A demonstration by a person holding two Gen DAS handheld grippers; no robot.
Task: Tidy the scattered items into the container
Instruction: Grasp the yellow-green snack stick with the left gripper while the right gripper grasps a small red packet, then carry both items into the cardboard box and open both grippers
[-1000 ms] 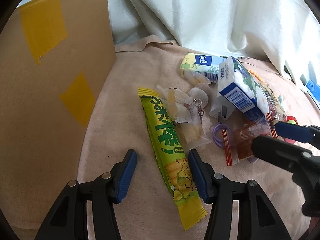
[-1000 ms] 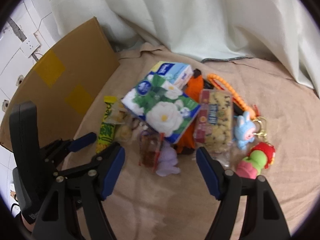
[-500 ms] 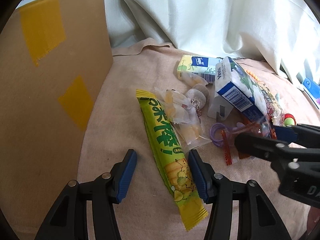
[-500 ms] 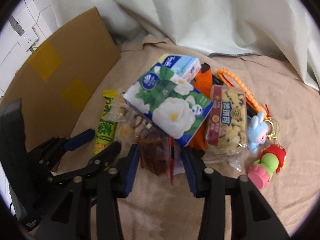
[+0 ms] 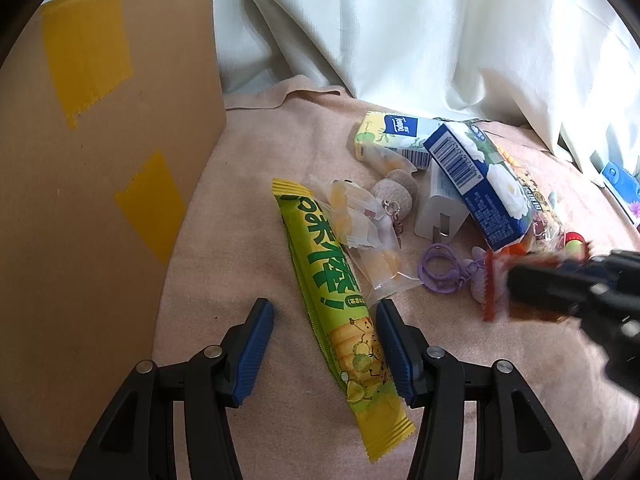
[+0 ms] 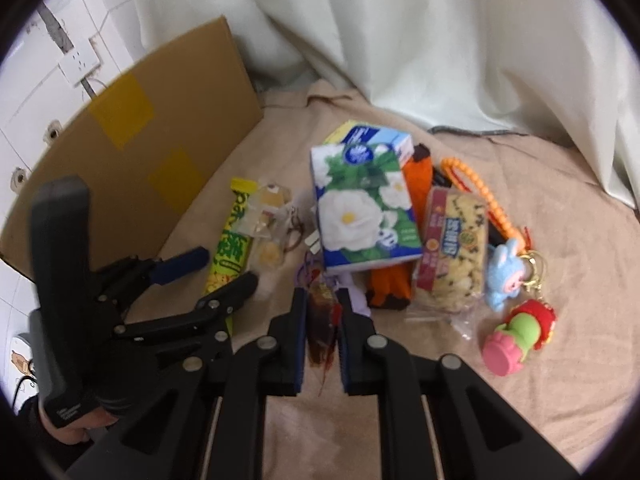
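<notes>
My right gripper (image 6: 322, 300) is shut on a small red-edged brown snack packet (image 6: 320, 322), lifted a little off the cloth; the same packet (image 5: 498, 286) shows blurred in the left wrist view. My left gripper (image 5: 325, 312) stands open low over the cloth, its fingers either side of a long green-yellow snack bar (image 5: 332, 292). The cardboard box (image 5: 80, 200) stands at the left. A blue floral tissue pack (image 6: 362, 216) tops the pile of scattered items.
Clear candy bags (image 5: 360, 224), a purple ring keychain (image 5: 438, 266), a white charger (image 5: 440, 208), a cookie pack (image 6: 452, 252), orange beads (image 6: 480, 188), a blue bunny charm (image 6: 504, 272) and a pink-green toy (image 6: 516, 336) lie on the beige cloth. A white curtain (image 5: 400, 40) hangs behind.
The right gripper has moved in over the brown packet, shut on it and lifted it. The left gripper has held its place around the green bar.
</notes>
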